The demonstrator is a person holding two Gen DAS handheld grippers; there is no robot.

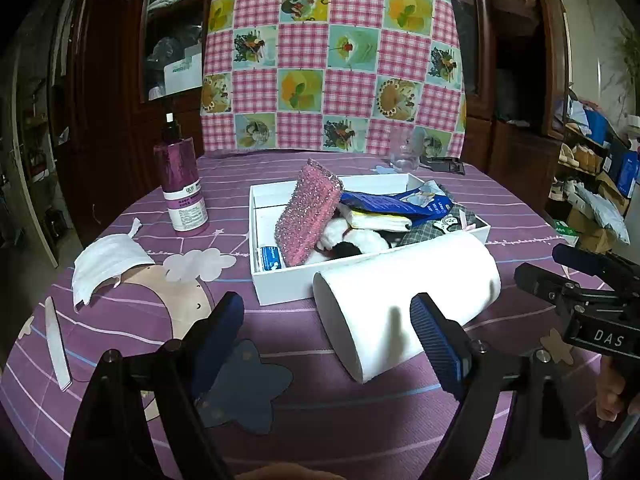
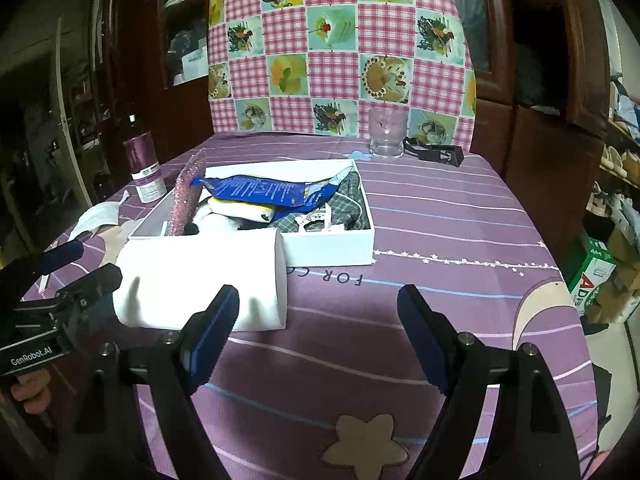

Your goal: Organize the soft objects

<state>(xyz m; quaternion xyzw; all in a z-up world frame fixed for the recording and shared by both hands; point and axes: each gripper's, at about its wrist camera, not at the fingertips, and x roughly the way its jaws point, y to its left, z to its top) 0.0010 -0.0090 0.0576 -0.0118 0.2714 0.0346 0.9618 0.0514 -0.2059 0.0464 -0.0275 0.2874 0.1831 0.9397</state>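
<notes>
A white box [image 1: 280, 288] [image 2: 332, 250] on the purple cloth holds a pink glittery sponge [image 1: 308, 210] [image 2: 186, 198], a blue packet [image 1: 384, 202] [image 2: 260, 190], a black-and-white plush [image 1: 352, 240] and grey checked fabric [image 2: 344, 204]. A white paper roll [image 1: 404, 304] [image 2: 200, 276] lies on its side against the box's front wall. My left gripper [image 1: 328, 332] is open and empty just in front of the roll. My right gripper [image 2: 318, 320] is open and empty, to the right of the roll. A white face mask [image 1: 108, 260] [image 2: 94, 216] lies left of the box.
A purple bottle [image 1: 182, 188] [image 2: 144, 168] stands left of the box. A glass cup [image 1: 404, 148] [image 2: 386, 132] and a black clip [image 2: 436, 154] sit at the back. A white strip [image 1: 58, 344] lies at the left edge. A checked cloth [image 1: 332, 52] hangs behind.
</notes>
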